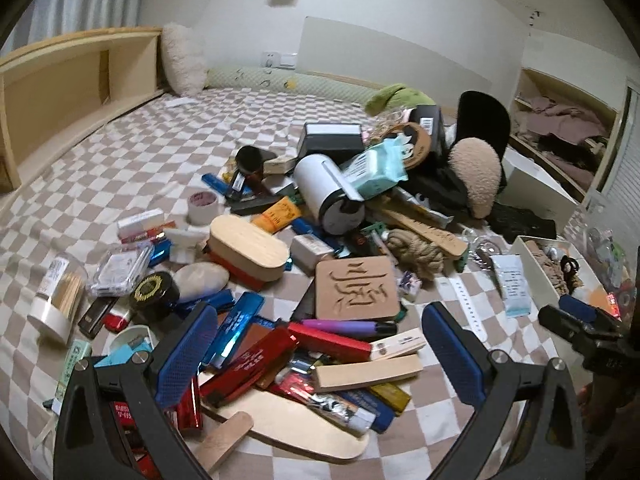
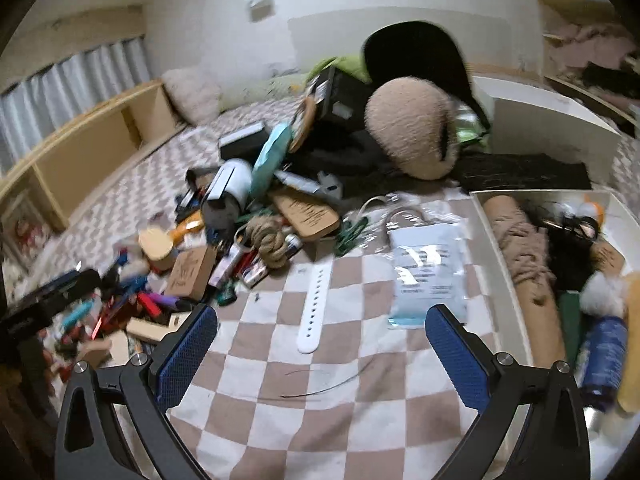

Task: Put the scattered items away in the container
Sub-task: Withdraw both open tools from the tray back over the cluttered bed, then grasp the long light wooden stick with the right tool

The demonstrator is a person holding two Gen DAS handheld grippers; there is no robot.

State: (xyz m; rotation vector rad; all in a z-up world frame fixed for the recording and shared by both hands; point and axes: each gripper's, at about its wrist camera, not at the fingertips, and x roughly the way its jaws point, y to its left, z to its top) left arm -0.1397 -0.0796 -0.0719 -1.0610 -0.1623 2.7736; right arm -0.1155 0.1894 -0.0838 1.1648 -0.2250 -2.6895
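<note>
Scattered items [image 1: 304, 344] lie between the left gripper's [image 1: 320, 344] spread, empty jaws

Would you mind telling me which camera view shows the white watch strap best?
The right wrist view: the white watch strap lies whole and unobstructed on the checkered sheet between the open jaws. In the left wrist view, the strap is partly hidden behind a blue finger pad.

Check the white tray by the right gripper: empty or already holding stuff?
Holding stuff. The tray already contains a rope bundle, a blue spool and dark items; both views show it partly filled.
</note>
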